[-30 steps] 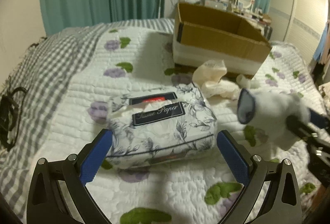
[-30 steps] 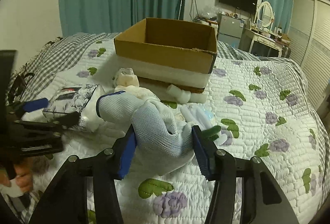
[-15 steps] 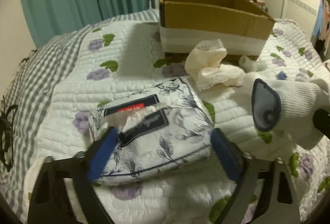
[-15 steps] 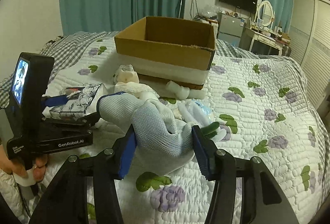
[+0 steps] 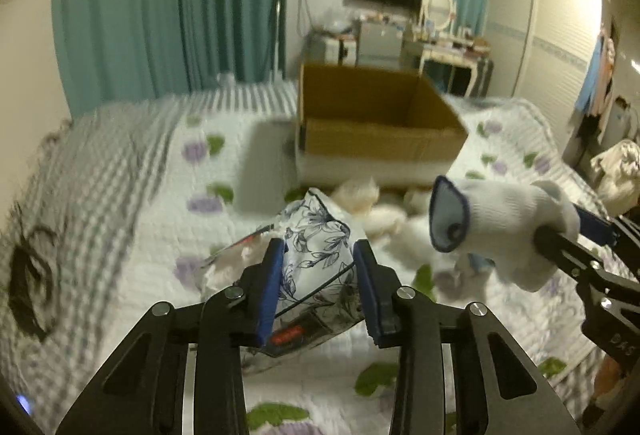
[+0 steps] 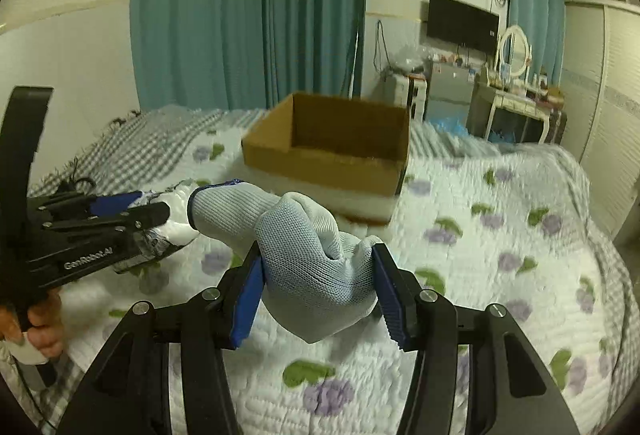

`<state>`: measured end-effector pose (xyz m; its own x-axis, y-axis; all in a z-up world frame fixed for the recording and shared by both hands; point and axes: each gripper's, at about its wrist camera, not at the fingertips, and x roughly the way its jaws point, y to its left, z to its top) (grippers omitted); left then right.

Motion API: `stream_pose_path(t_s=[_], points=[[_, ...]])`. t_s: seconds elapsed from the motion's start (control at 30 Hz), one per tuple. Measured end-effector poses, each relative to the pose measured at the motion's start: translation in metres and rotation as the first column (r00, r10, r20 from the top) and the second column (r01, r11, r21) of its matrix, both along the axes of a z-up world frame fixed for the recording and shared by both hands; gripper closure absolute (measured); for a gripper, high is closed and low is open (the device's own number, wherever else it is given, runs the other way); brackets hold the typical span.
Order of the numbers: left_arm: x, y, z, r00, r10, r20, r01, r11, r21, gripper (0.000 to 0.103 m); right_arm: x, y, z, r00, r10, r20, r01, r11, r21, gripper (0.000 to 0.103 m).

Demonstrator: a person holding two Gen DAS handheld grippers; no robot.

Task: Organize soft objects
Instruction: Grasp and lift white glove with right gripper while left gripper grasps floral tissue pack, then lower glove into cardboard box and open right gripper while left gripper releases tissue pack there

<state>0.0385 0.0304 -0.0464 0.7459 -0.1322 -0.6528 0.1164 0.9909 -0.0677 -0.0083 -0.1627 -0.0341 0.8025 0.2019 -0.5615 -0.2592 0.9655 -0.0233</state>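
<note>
The left gripper (image 5: 316, 285) is clamped on a floral tissue pack (image 5: 316, 235), squeezing it narrow between the blue pads and holding it tilted above the quilt (image 5: 132, 203). The right gripper (image 6: 318, 291) is closed on a white knit glove (image 6: 304, 255), whose cuff sticks out to the left and whose loose fingers bunch between the jaws. Both things hang in the air on the near side of the open cardboard box (image 5: 376, 123), which sits further back on the bed and looks empty from here.

The likeliest trouble lies with the tissue pack. It is a soft, slippery wrapper gripped near one end, so most of its weight hangs beyond the pads; a quick swing towards the box could let it rotate or slide out onto the quilt. White tissue seems to poke from its opening on the left, and that could snag or pull free.

The glove is light and well pinched, yet its dangling cuff could catch on the near wall of the box if carried too low, then drape over the edge rather than drop inside.

The two grippers are also near each other, the glove's cuff just beside the left one, so moving both at once risks a bump. Other pale soft things (image 5: 368, 207) lie in front of the box, too blurred to identify.
</note>
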Motion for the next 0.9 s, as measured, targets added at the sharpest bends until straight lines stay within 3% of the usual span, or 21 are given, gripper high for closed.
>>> stream_pose_path(t_s=[0.23, 0.5, 0.7, 0.9], points=[[0.01, -0.017, 0.055, 0.989, -0.065, 0.132, 0.058, 0.997, 0.059, 0.069, 0.033, -0.008, 0.054, 0.994, -0.005, 0.111, 0.005, 1.0, 0.001, 0.051], [0.077, -0.038, 0.11, 0.966, -0.117, 0.232, 0.104, 0.992, 0.066, 0.069, 0.12, -0.017, 0.092, 0.988, -0.029, 0.153, 0.031, 1.0, -0.007, 0.051], [0.149, -0.055, 0.099, 0.969, -0.141, 0.204, 0.126, 0.988, 0.087, 0.069, 0.215, -0.023, 0.07, 0.995, -0.057, 0.082, 0.056, 0.998, 0.019, 0.051], [0.203, -0.071, 0.055, 0.973, -0.172, 0.153, 0.154, 0.98, 0.128, 0.068, 0.273, -0.02, 0.023, 0.999, -0.045, 0.006, 0.044, 0.998, 0.046, 0.051]])
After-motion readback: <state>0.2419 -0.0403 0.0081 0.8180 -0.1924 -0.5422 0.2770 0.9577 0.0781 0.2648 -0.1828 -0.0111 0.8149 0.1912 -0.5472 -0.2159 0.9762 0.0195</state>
